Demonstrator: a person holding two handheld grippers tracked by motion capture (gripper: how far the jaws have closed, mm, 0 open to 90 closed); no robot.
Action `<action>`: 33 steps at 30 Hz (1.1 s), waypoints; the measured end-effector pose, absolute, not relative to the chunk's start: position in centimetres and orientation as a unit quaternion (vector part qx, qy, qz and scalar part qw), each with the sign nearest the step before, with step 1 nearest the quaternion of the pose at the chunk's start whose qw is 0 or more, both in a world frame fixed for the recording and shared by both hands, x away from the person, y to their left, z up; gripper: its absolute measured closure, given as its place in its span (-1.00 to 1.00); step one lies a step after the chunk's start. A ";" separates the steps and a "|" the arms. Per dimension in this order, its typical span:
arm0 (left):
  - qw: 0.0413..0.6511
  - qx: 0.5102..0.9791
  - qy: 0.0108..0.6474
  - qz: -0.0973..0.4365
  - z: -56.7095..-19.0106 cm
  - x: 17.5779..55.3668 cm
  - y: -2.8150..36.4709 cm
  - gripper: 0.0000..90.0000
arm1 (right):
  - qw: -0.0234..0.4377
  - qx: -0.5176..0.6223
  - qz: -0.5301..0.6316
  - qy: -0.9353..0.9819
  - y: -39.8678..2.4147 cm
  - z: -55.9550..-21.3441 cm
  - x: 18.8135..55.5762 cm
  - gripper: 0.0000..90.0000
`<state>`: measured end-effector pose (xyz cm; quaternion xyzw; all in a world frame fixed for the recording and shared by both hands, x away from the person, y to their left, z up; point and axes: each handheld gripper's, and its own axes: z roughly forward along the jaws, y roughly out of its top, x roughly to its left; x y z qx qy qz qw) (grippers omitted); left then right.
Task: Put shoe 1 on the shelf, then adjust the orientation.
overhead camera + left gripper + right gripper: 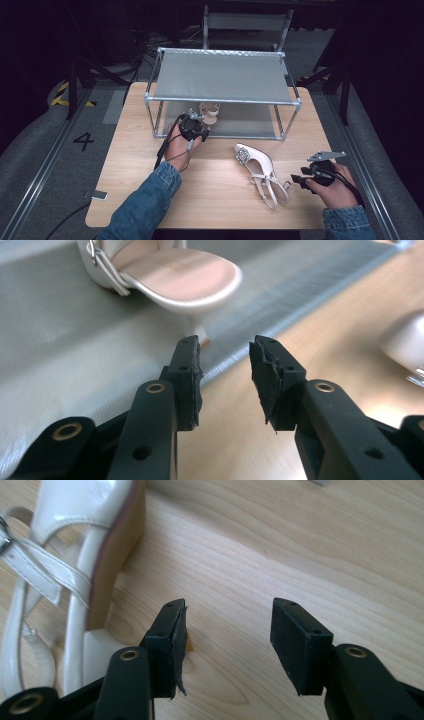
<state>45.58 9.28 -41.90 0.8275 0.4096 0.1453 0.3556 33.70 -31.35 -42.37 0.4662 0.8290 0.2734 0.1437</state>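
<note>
Both claws gape empty: left claw [225, 357] behind the shelved shoe [175, 275] (right claw [227, 625] wider).

Bare table [210, 195] fills the lower centre of the high view, open to passage; the rack [222, 101] blocks the upper centre, its front rail and corner posts limiting entry to the lower shelf, where one shoe [210, 113] stands; another shoe [260, 172] lies lower right.

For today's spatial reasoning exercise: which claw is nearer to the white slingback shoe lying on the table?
Right. The right claw sits just beside the white slingback shoe, near its heel straps. The left claw is farther off, at the rack's lower shelf.
</note>
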 end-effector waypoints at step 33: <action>0.331 0.851 0.396 0.096 -40.1 41.3 13.1 0.06 | 0.091 0.404 0.304 0.858 -26.1 -38.5 34.8 0.28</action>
